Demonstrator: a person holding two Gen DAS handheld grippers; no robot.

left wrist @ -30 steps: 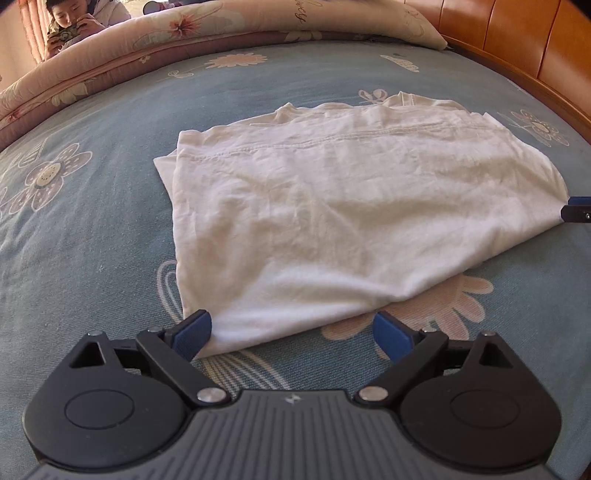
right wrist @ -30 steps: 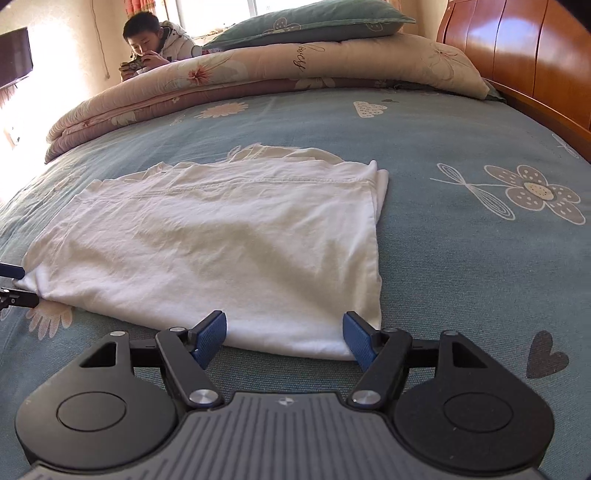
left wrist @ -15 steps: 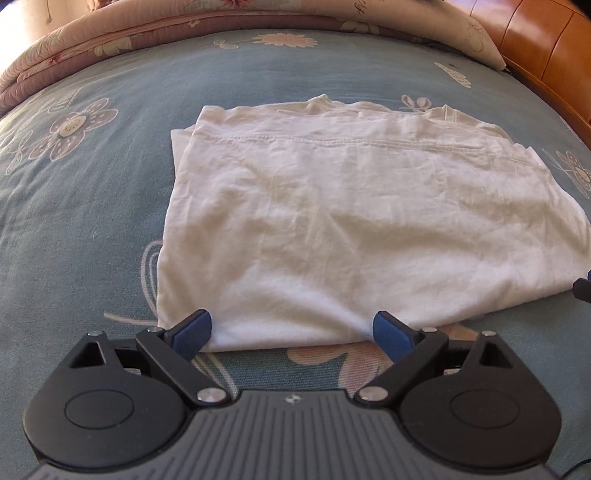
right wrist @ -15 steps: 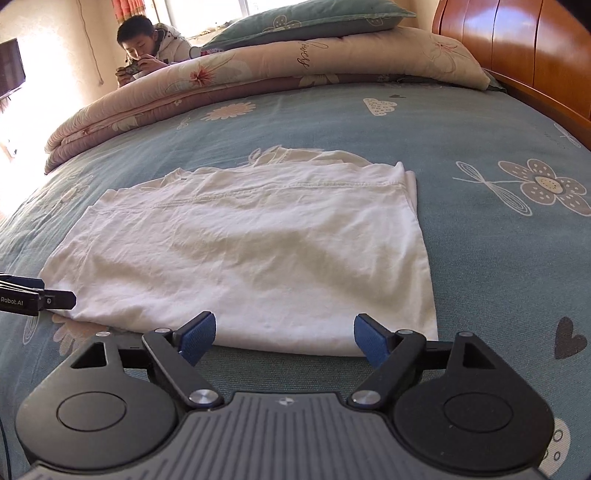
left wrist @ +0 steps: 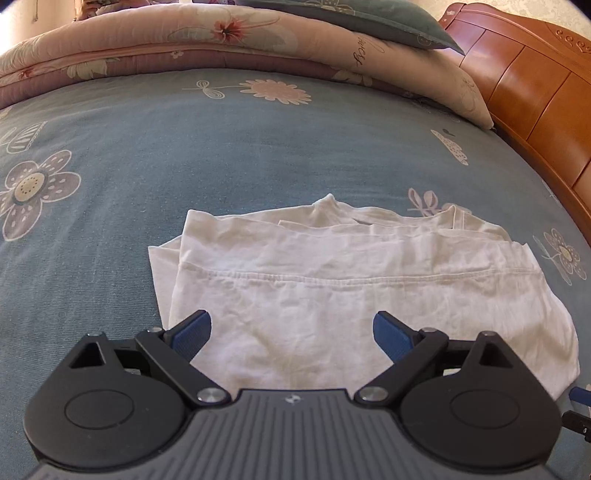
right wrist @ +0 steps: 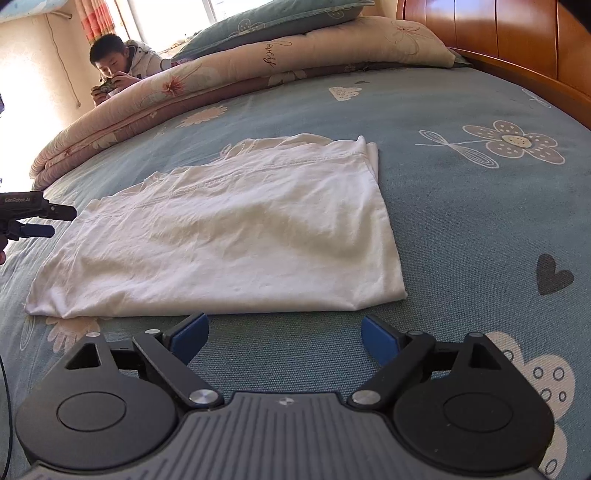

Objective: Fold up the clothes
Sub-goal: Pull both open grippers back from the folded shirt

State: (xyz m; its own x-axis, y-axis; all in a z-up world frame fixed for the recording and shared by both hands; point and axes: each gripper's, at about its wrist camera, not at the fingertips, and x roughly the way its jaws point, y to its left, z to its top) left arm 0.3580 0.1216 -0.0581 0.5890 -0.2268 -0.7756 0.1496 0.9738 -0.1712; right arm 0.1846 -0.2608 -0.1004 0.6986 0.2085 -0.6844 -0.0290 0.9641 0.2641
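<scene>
A white garment (left wrist: pixel 351 288) lies folded flat on the blue flowered bed sheet (left wrist: pixel 184 155), its stitched hem running across the top layer. My left gripper (left wrist: pixel 291 332) hovers open over the garment's near half, cloth below the blue pads, none of it pinched. In the right wrist view the garment (right wrist: pixel 240 236) spreads ahead. My right gripper (right wrist: pixel 284 336) is over bare sheet just short of its near edge, jaws opening with nothing between them. The left gripper (right wrist: pixel 29 218) shows at the left edge of that view. A tip of the right gripper (left wrist: pixel 580 397) shows at the lower right of the left wrist view.
A rolled floral quilt (right wrist: pixel 221 74) with a teal pillow (right wrist: pixel 266 22) lies along the far side of the bed. The wooden headboard (right wrist: pixel 517 37) rises on the right. A person (right wrist: pixel 118 70) sits behind the quilt, looking at something in their hands.
My left gripper moved from the garment's near corner to over the cloth. My right gripper drew back slightly from the near edge and its jaws widened.
</scene>
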